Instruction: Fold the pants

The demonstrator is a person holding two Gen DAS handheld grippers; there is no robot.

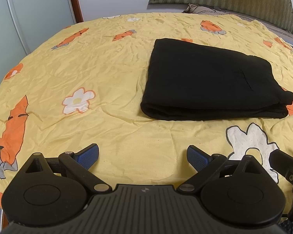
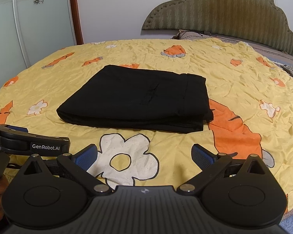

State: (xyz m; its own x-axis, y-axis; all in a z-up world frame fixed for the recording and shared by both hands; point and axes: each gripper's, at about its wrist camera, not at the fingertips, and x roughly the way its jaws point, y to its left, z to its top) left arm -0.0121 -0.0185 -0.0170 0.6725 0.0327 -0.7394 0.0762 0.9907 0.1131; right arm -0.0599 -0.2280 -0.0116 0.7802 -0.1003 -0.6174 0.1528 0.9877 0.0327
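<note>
One pair of black pants (image 1: 211, 78) lies on the bed, folded into a compact, roughly rectangular bundle. Several layers are stacked; their edges show along the near side as parallel dark lines, with a rounded fold at the near left corner. The top face is flat and smooth, marked only by a short slanted seam or pocket slit toward the right. A band, apparently the waistband, runs along the right edge, and a small lump of cloth protrudes at the near right corner. In the right wrist view the pants (image 2: 138, 99) lie centred, flat, and untouched. Fabric detail is hard to tell because of the dark colour.
</note>
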